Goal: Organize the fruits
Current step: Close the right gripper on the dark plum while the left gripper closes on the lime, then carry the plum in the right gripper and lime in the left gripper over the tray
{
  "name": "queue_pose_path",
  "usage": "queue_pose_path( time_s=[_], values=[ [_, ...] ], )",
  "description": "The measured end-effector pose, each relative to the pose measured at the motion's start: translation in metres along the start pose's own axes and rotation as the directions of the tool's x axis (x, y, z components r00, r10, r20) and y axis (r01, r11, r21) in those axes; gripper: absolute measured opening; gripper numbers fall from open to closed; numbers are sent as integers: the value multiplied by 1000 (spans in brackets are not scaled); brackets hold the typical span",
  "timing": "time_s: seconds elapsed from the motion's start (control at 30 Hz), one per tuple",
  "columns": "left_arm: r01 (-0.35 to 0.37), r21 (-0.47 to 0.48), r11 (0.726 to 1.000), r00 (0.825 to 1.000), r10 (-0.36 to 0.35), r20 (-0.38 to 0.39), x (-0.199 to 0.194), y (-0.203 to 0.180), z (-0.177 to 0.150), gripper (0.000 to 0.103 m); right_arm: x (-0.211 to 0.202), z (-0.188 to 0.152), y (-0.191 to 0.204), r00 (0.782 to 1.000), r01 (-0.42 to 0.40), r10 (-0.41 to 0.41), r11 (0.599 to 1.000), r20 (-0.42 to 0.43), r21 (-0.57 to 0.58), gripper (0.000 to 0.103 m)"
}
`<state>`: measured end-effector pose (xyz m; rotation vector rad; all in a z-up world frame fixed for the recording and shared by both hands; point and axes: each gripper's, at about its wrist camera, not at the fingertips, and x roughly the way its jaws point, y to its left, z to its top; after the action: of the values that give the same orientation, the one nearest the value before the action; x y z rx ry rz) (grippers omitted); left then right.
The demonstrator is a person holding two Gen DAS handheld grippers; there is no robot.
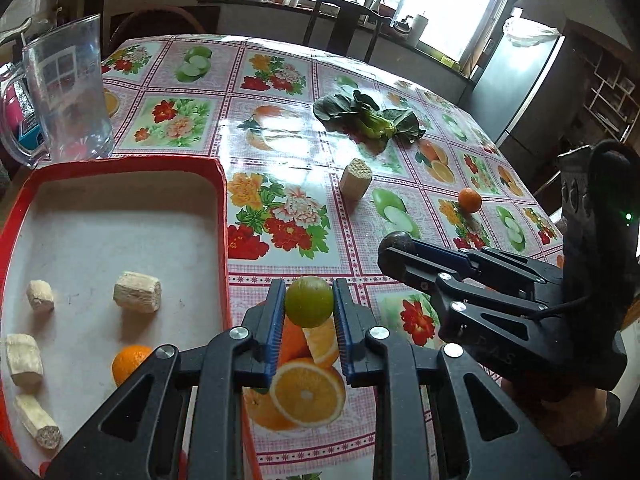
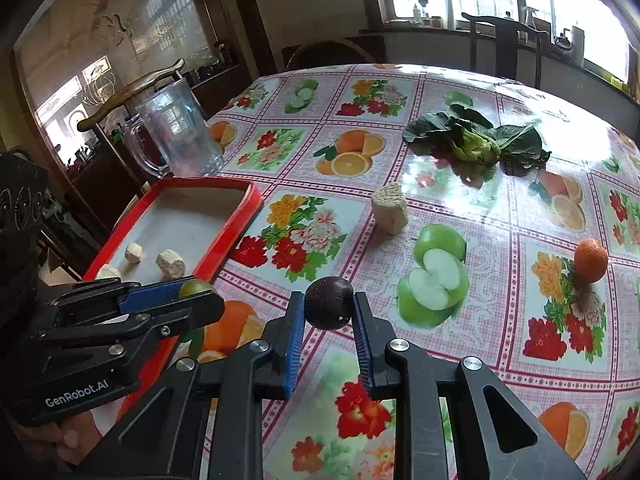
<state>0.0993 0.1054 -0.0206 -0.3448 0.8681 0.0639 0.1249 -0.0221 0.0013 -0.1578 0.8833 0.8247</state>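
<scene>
Left tool (image 1: 309, 307) is clamped on a lime (image 1: 309, 301), right tool (image 2: 329, 307) on a dark plum (image 2: 329, 301), both just off the desk. Tray (image 1: 222, 216) sits at 9 o'clock. Round fruit, tip-only grip, so either could squirt out if I swing fast.

Orange (image 1: 129, 362) in red tray (image 1: 222, 216) – part hidden behind left gripper (image 1: 309, 300).

place: home dining room | evidence: tablecloth (image 1: 280, 92), chair (image 1: 340, 20), fridge (image 1: 528, 80)
</scene>
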Motion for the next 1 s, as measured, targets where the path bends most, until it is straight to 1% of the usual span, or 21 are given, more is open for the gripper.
queue_pose_path(
  time_s=[0.1,0.4,0.63,0.83,1.0],
  values=[
    [-7,-9,1000,1000,8,8,-11,5,-8,21,-9,-7,12,1000,-17,17,1000,4,-3,24],
    [-35,-64,997,998,39,52,-53,26,-38,21,-36,-35,56,994,-107,107,994,16,-18,24],
    [-53,-108,993,995,61,81,-84,44,-62,21,-47,-49,85,988,-153,154,987,22,-37,24],
    [-78,-135,988,992,91,91,-99,60,-76,21,-51,-56,105,984,-177,178,983,22,-50,24],
    [-87,-156,984,991,102,89,-104,72,-86,21,-50,-59,117,982,-189,190,980,22,-58,24]
  ],
)
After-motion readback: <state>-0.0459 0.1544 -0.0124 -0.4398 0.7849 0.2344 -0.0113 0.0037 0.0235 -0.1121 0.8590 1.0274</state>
